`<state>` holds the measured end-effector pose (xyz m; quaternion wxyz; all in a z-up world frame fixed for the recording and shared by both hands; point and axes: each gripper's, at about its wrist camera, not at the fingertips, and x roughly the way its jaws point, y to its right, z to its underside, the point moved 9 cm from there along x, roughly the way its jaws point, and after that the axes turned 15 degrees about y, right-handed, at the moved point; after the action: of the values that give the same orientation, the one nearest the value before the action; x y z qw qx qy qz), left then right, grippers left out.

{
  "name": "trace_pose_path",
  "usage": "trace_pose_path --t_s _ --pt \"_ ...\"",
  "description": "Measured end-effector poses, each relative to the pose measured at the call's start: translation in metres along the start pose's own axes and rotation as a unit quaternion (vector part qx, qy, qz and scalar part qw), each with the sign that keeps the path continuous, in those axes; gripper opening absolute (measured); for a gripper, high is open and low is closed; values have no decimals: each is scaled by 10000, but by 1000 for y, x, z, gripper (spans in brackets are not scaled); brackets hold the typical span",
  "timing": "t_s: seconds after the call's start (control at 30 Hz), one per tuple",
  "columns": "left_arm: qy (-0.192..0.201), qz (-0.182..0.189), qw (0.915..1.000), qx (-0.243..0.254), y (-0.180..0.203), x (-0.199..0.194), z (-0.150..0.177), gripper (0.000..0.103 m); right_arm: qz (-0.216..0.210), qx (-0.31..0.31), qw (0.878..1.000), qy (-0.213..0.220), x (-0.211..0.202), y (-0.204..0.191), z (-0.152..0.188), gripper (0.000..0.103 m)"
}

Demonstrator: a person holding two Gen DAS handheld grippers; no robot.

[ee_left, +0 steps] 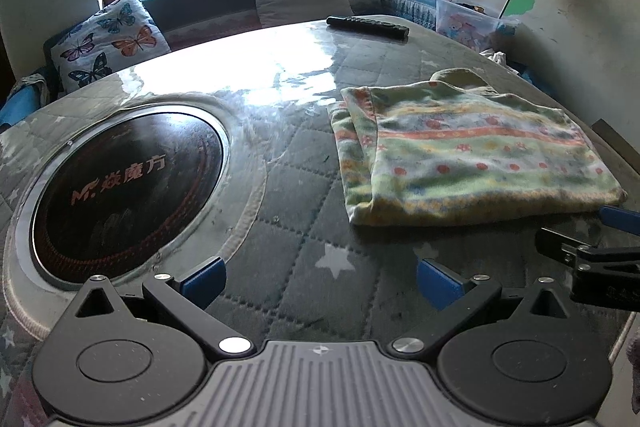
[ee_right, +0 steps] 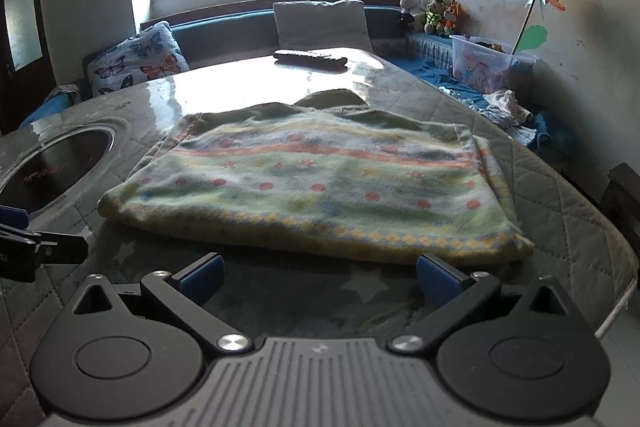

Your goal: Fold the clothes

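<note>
Left gripper (ee_left: pixel 320 281): jaws spread, empty, over the bench (ee_left: pixel 288 187). Right gripper (ee_right: pixel 318 277): jaws spread, empty, just short of the garment (ee_right: pixel 316 183). Garment: one, patterned fleece, lying near the bench's right edge, sleeves folded in, compact rectangle; further halving possible. Remote control (ee_left: pixel 367 27): one, far edge.

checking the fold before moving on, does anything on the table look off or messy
Nothing much. The garment lies folded flat on the table, its left edge layers slightly uneven. Both grippers, left and right, are open and off it. A remote sits at the far end.
</note>
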<state>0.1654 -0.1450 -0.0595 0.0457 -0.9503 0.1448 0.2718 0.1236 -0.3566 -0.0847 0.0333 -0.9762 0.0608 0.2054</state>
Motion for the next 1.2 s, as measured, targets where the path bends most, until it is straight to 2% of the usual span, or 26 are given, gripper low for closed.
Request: trace_pose_path --t_s 1.2 --pt "4 146 9999 88 12 -20 17 103 227 29 9997 0 -13 -13 8 103"
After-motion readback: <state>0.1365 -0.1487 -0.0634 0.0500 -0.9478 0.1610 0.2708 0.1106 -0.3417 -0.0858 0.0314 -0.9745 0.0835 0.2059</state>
